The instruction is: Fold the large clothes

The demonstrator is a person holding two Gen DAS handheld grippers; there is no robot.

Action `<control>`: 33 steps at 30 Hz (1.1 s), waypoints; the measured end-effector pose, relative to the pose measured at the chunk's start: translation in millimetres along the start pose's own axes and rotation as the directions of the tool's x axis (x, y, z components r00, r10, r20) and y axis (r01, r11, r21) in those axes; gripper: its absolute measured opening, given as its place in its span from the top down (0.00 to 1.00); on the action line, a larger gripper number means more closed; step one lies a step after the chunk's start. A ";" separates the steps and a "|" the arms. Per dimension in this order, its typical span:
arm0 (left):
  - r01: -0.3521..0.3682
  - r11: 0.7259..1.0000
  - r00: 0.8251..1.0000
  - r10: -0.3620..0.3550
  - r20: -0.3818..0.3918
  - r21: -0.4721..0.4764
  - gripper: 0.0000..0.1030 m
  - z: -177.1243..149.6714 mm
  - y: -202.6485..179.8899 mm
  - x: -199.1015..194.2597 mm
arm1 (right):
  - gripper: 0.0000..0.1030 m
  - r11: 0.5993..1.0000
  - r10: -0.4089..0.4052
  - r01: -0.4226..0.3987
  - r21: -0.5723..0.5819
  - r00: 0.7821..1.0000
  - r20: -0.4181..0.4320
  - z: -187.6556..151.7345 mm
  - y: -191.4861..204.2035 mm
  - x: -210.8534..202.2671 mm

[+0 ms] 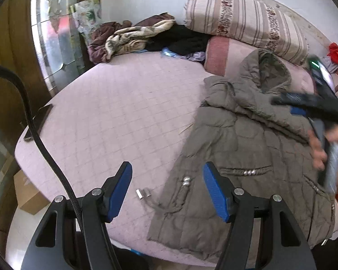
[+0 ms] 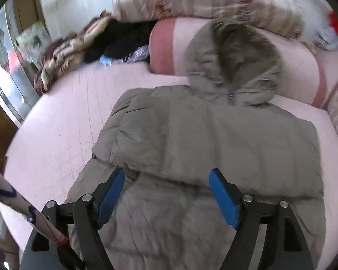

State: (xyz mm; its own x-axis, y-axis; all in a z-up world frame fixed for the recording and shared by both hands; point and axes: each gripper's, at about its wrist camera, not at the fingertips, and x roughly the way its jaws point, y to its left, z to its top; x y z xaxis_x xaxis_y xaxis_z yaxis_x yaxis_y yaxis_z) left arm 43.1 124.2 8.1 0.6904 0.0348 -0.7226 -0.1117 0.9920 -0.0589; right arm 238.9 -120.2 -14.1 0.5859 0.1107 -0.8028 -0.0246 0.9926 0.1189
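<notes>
While the bed point(image 1: 124, 112) fills most of both views as the work surface, the coat point(image 1: 247, 157) lies flat across its right half in the left wrist view, hood point(image 2: 241, 63) resting on the pink bolster point(image 2: 304, 67) at upper right, apparently spread out ready for folding. Sleeves seem already laid across the chest, judging by the ridge mid-frame in the right wrist view. Spare clothes point(image 1: 133, 38) are heaped at upper left, out of the way. The right gripper point(image 2: 166, 193) hovers over the coat's lower body, spread, pinching nothing. The left gripper point(image 1: 167, 191), lower centre, is spread too, empty, beside the hem. No writing is readable.
</notes>
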 end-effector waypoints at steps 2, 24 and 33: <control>0.031 0.999 1.000 -0.031 -0.004 0.022 0.37 10.1 -8.6 3.0 | 0.21 0.999 0.010 -0.011 0.036 1.000 0.006 -20.1 -30.8 -20.9; 0.045 0.992 0.996 -0.035 -0.079 0.120 0.36 43.2 -88.8 34.9 | 0.21 0.930 -0.096 0.072 0.360 0.994 0.049 -183.7 -201.7 -123.9; 0.087 0.994 0.992 -0.080 -0.101 0.060 0.34 103.9 -103.6 95.8 | 0.21 0.920 -0.138 0.079 0.384 0.982 0.128 -156.9 -216.4 -107.1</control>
State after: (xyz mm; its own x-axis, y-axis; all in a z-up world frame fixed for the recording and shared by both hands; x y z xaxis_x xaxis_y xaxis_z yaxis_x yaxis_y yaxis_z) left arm 195.1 37.4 16.5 0.6212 -0.0576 -0.7815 -0.0086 0.9967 -0.0803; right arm 54.4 -339.1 -45.4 0.6826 -0.0344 -0.7299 0.3346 0.9027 0.2704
